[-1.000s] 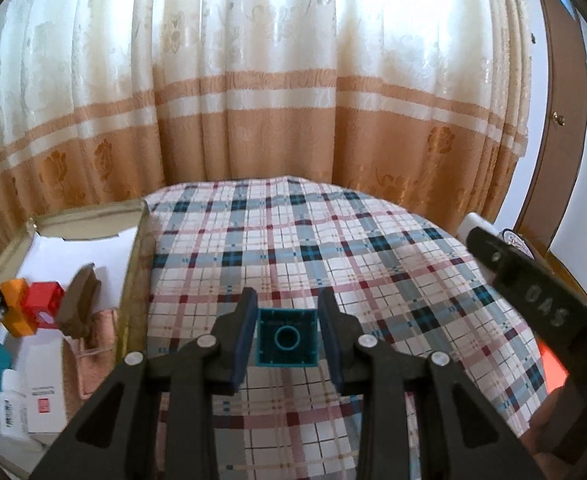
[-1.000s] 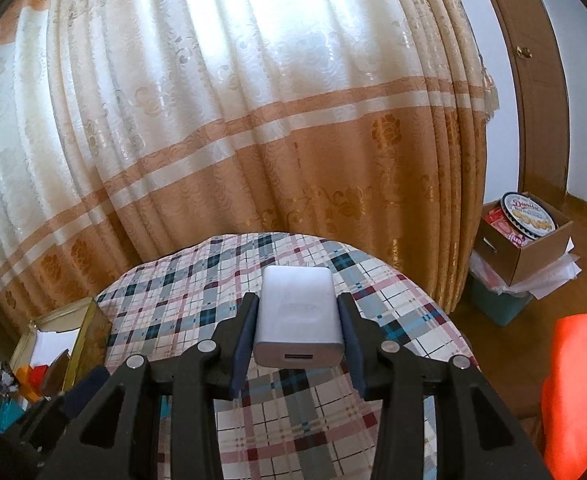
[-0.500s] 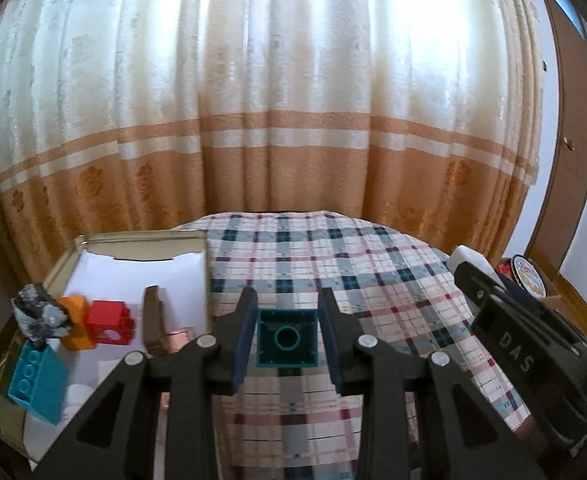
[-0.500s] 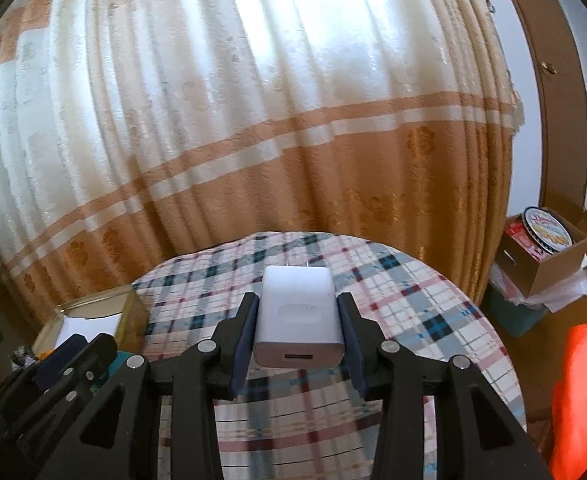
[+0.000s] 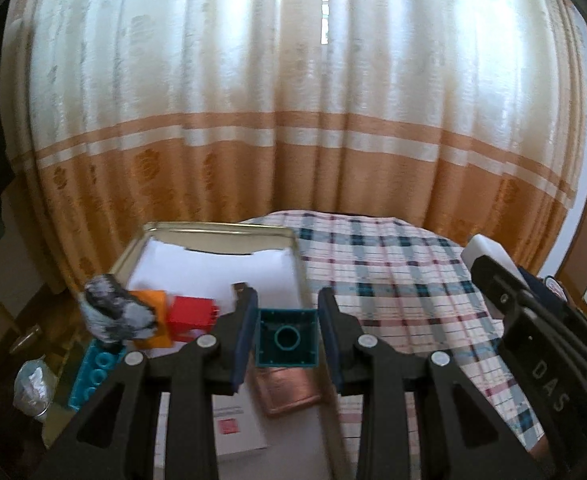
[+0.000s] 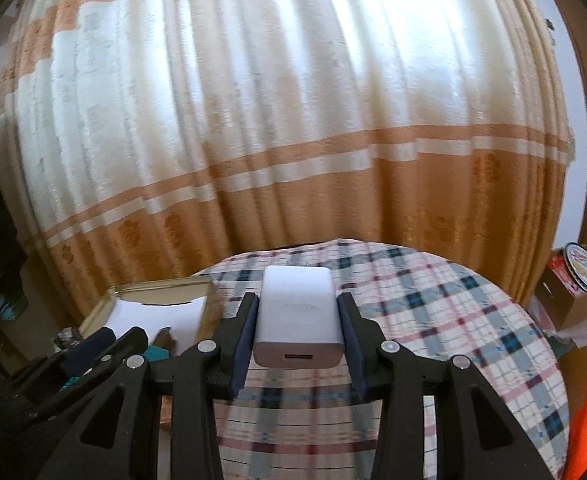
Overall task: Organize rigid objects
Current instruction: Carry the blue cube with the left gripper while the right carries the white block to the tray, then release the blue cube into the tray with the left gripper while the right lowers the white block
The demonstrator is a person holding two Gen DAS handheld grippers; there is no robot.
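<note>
One teal block point(image 5: 286, 337) is pinched at lower centre by the left gripper point(image 5: 287, 338), one white charger point(image 6: 298, 317) is clamped mid-frame by the right gripper point(image 6: 298, 330), and at lower left one gold tin point(image 5: 217, 229) is seen, with one red block point(image 5: 192, 316) and one orange block point(image 5: 155, 312) inside.

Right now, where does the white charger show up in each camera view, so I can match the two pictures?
Left wrist view: the white charger peeks out at the right edge, above the dark body of the right gripper, over the plaid cloth.
Right wrist view: the white charger sits bottom centre, clamped between the right gripper fingers.
Shared landmark: the open gold tin, left of centre in both views.
</note>
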